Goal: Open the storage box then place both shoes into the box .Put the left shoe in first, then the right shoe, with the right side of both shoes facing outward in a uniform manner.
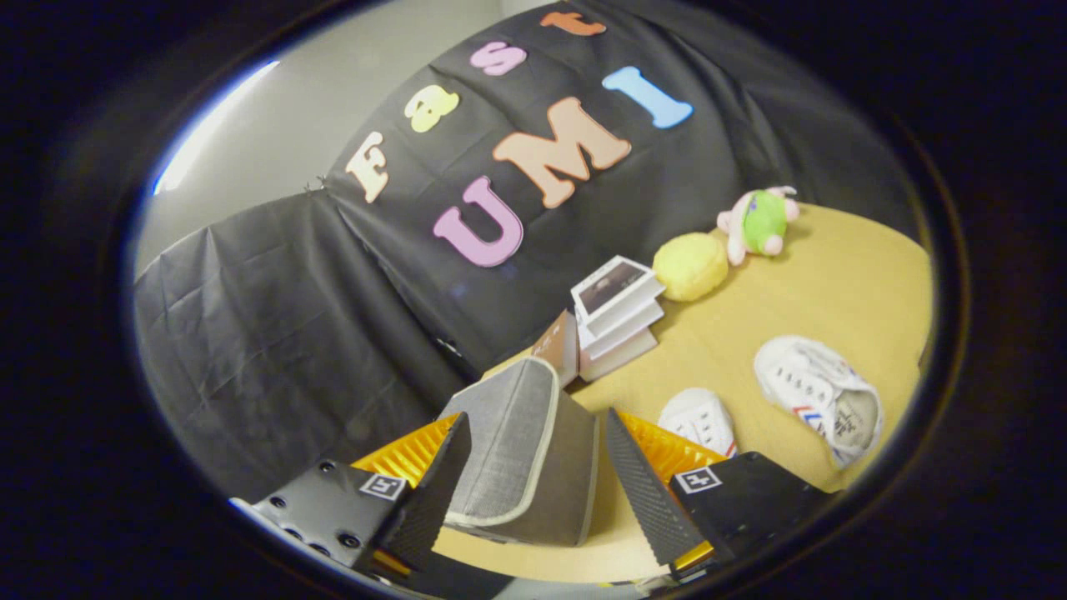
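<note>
Grey storage box point(525, 450) sits between my gripper point(533, 475) fingers — spread apart, not pressing it.
Two white shoes point(821, 396) lie beyond — box lid closed.

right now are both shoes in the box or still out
Out. Both shoes, one and the other, lie on the table beyond the gripper, whose open jaws straddle the grey storage box.

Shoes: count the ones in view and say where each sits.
2. One white shoe lies on the table beyond the open gripper; the other white shoe sits just past the right finger, partly hidden by it.
</note>
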Demonstrator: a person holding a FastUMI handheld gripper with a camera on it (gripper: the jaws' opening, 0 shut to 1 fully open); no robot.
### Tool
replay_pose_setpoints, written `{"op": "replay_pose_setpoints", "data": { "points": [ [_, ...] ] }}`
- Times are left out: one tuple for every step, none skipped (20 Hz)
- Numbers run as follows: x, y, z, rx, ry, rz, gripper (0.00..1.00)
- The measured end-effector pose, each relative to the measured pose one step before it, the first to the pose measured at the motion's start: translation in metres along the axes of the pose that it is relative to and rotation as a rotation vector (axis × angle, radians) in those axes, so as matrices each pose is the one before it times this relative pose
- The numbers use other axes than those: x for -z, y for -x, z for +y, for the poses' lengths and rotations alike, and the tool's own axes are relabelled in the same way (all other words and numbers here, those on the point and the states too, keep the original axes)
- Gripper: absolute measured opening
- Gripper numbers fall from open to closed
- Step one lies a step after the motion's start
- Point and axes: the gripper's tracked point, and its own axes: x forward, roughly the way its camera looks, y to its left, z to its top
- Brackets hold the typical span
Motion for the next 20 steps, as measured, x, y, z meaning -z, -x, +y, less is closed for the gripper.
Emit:
{"op": "replay_pose_setpoints", "data": {
  "points": [
    [0.01307, -0.0018, 0.00306, -0.01989, -0.04404, 0.04151, 0.98],
    [0.01116, -0.00312, 0.00119, -0.01716, -0.0495, 0.04096, 0.98],
    [0.00915, -0.00335, -0.00234, -0.00455, -0.0492, 0.02872, 0.98],
    [0.00481, -0.00497, -0.00387, -0.00077, -0.04466, 0.02073, 0.99],
    [0.00336, -0.00317, -0.00061, -0.00211, -0.04026, 0.01446, 0.99],
    [0.00317, -0.00365, -0.00092, -0.00523, -0.03434, 0.01579, 0.99],
    [0.00703, -0.00181, -0.0023, -0.00419, -0.02832, 0.02046, 0.99],
    [0.00667, -0.00266, 0.00033, -0.0123, -0.02963, 0.02515, 0.99],
    [0.00812, -0.0013, 0.0011, -0.01788, -0.03527, 0.02673, 0.99],
    [0.00482, -0.00216, 0.00221, -0.01929, -0.04239, 0.02394, 0.99],
    [0.00273, -0.00441, 0.00029, -0.01798, -0.04516, 0.01547, 0.98],
    [0.00371, -0.00245, 0.00209, -0.01286, -0.04056, 0.01785, 0.98],
    [0.00439, -0.00202, -0.00172, -0.0077, -0.02625, 0.01269, 0.97],
    [0.00511, -0.0024, -0.00235, -0.00078, -0.01168, 0.01352, 0.97],
    [0.00309, -0.00072, -0.00182, 0.00463, -0.00523, 0.01681, 0.87],
    [0.00023, -0.00206, 0.00041, 0.00051, -0.00699, 0.0064, 0.76],
    [-0.002, -0.00053, 0.00101, -0.00675, -0.01614, -0.00953, 0.66],
    [-0.0021, -0.00015, 0.00231, 0.001, -0.01721, 0.00295, 0.56],
    [0.00215, 0.00035, -0.001, -0.00091, -0.00627, 0.0152, 0.45],
    [-0.00326, 0.00002, 0.00196, -0.01715, -0.00689, -0.00533, 0.35]
  ]
}}
